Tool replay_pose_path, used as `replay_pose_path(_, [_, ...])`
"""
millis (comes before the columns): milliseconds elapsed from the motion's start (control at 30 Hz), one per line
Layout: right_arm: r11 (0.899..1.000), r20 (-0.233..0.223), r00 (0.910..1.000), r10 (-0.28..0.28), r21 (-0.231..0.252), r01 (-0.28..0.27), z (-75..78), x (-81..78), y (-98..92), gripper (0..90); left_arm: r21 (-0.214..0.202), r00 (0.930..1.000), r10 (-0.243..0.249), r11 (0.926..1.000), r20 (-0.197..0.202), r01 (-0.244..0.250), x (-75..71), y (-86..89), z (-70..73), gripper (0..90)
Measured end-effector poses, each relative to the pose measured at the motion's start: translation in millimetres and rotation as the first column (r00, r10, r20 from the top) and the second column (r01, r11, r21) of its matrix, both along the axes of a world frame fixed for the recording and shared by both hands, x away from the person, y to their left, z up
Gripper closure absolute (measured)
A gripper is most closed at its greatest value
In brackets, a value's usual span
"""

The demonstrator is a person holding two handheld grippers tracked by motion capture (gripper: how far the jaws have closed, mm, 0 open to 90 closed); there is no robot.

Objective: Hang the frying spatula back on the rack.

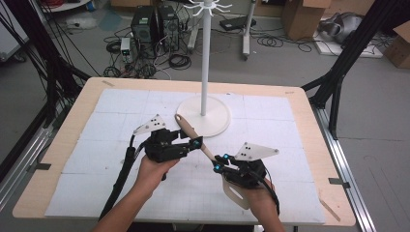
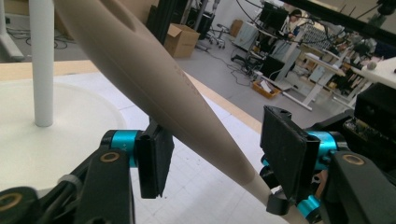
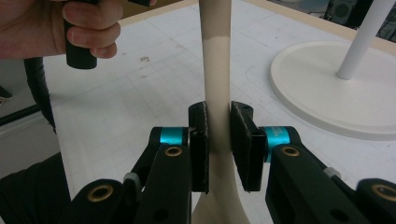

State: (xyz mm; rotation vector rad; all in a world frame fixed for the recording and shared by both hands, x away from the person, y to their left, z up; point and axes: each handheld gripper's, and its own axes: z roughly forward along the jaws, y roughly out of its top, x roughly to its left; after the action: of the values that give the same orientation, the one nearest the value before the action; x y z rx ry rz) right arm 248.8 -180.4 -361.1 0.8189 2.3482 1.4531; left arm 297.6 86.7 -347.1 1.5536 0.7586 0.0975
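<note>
A beige spatula (image 1: pixel 191 133) with a long tapered handle hangs over the white mat, its flat blade (image 1: pixel 236 192) low by the right hand. My right gripper (image 1: pixel 217 164) is shut on its thin neck; in the right gripper view both pads press the spatula (image 3: pixel 217 70) at my right gripper (image 3: pixel 218 140). My left gripper (image 1: pixel 196 142) stands open around the handle. In the left gripper view the spatula handle (image 2: pixel 154 79) crosses between the spread jaws of my left gripper (image 2: pixel 215 158), close to the left pad (image 2: pixel 156 158), with a gap to the right one.
A white hook stand with a round base (image 1: pixel 217 121) and a tall pole (image 1: pixel 205 58) rises just behind the spatula's tip. The white gridded mat (image 1: pixel 121 101) covers the wooden table (image 1: pixel 309 125). Cables and computer towers lie on the floor beyond.
</note>
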Motion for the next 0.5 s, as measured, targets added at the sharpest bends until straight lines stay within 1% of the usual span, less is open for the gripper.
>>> replay_pose_path(33, [1.000,0.000,1.0000,-0.004,0.002,0.004,0.1,-0.2,0.5,77.6,0.000,1.0000,0.000,1.0000,0.000,0.000,0.0,0.0,0.0,48.3])
replay_pose_path(67, [1.000,0.001,1.0000,-0.007,0.003,0.007,0.3,-0.4,0.8,77.6,-0.018,1.0000,0.001,0.9998,-0.001,-0.001,0.4,0.4,0.5,50.3])
replay_pose_path(133, [1.000,0.012,0.9998,-0.014,0.007,0.014,0.9,-0.7,1.2,77.6,-0.024,1.0000,0.000,0.9997,-0.002,0.000,0.7,0.6,0.7,53.4])
replay_pose_path(167, [1.000,0.012,0.9998,-0.014,0.007,0.014,0.9,-0.7,1.2,77.6,-0.034,0.9999,0.003,0.9994,-0.010,-0.003,0.7,0.3,0.9,53.4])
replay_pose_path(200, [1.000,0.015,0.9998,-0.015,0.010,0.015,1.2,-0.9,1.6,77.6,-0.037,0.9999,-0.001,0.9993,-0.015,0.000,1.0,0.3,0.9,56.6])
replay_pose_path(233, [1.000,0.017,0.9996,-0.021,0.012,0.021,1.5,-1.4,2.2,77.6,-0.039,0.9998,0.000,0.9992,-0.022,0.000,1.1,-0.2,0.9,56.6])
replay_pose_path(333, [1.000,0.030,0.9993,-0.022,0.012,0.022,2.1,-1.7,4.0,77.6,-0.037,0.9998,0.000,0.9993,-0.018,-0.001,0.9,-0.4,1.1,63.2])
replay_pose_path(367, [1.000,0.030,0.9992,-0.026,0.011,0.026,2.1,-2.2,4.7,77.6,-0.055,0.9998,-0.004,0.9985,-0.020,0.003,0.4,-0.2,2.1,64.4])
replay_pose_path(433, [1.000,0.031,0.9993,-0.023,0.013,0.022,1.9,-2.2,5.6,77.5,-0.059,0.9998,-0.008,0.9982,-0.018,0.007,-0.2,-0.4,2.8,66.2])
replay_pose_path(467, [1.000,0.030,0.9993,-0.023,0.012,0.023,1.8,-2.2,6.2,77.5,-0.059,0.9999,-0.016,0.9982,-0.006,0.015,-1.4,-1.1,5.2,67.0])
replay_pose_path(500, [1.000,0.031,0.9993,-0.021,0.012,0.020,1.5,-2.0,6.8,77.5,-0.063,0.9998,-0.022,0.9978,-0.002,0.022,-2.2,-1.9,6.8,68.0])
